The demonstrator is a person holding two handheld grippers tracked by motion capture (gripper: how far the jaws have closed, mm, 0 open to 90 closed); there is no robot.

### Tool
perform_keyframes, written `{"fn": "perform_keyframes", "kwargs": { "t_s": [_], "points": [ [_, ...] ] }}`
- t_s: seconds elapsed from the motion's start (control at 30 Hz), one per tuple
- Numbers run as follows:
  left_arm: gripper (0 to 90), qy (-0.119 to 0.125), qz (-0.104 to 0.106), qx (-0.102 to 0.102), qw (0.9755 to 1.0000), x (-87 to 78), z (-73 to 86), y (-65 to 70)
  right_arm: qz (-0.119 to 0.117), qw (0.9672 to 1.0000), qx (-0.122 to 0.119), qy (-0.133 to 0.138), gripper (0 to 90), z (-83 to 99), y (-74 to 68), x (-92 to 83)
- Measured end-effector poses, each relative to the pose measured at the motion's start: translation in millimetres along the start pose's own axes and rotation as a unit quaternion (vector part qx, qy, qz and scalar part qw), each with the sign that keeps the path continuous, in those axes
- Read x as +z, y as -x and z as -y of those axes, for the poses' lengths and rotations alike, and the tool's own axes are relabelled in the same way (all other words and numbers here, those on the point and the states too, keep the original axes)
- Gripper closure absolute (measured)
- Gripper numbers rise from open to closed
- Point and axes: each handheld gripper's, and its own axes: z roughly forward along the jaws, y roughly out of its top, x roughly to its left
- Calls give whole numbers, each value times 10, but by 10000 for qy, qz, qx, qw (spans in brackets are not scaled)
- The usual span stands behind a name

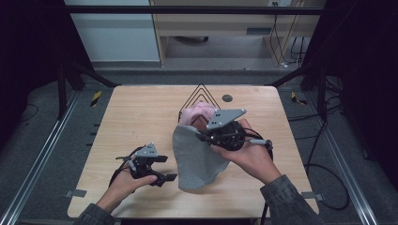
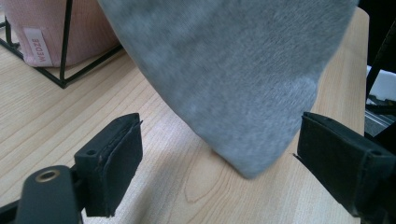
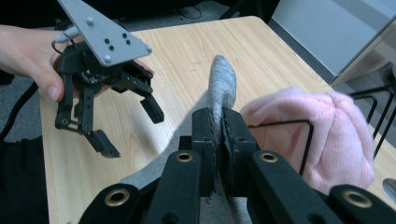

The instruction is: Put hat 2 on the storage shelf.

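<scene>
Grey beanie (image 1: 196, 157) hangs over the wooden table (image 1: 141, 117), its lower tip just brushing the board, as a person works with two hand-held grippers. At left, the left gripper (image 1: 162, 168) waits low beside the fabric with its jaws spread wide and nothing between them. At centre, the right gripper (image 1: 202, 136) has its jaws pressed together on the hat's upper edge, lifting it near the black wire stand (image 1: 201, 93) and a pink beanie (image 1: 197, 114). The left would do best to catch the opposite rim squarely, before any slack lets the knit twist.
</scene>
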Motion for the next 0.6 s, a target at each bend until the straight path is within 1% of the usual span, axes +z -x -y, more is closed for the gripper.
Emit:
{"fn": "perform_keyframes", "kwargs": {
  "t_s": [0.13, 0.23, 0.4, 0.6],
  "points": [
    [142, 26, -11, 7, 10000, -16, -12, 1, -19, 10000, -60, 45, 854, -87, -15, -11],
    [146, 72, -50, 42, 10000, -44, -52, 0, -36, 9999, -130, 86, 854, -152, -25, -34],
    [159, 90, -124, 132, 9998, -80, -160, -16, -59, 9997, -181, 176, 854, -253, -30, -90],
    [179, 118, -158, 218, 9996, -87, -283, -25, -71, 9995, -202, 244, 854, -319, -32, -114]
  ]
}}
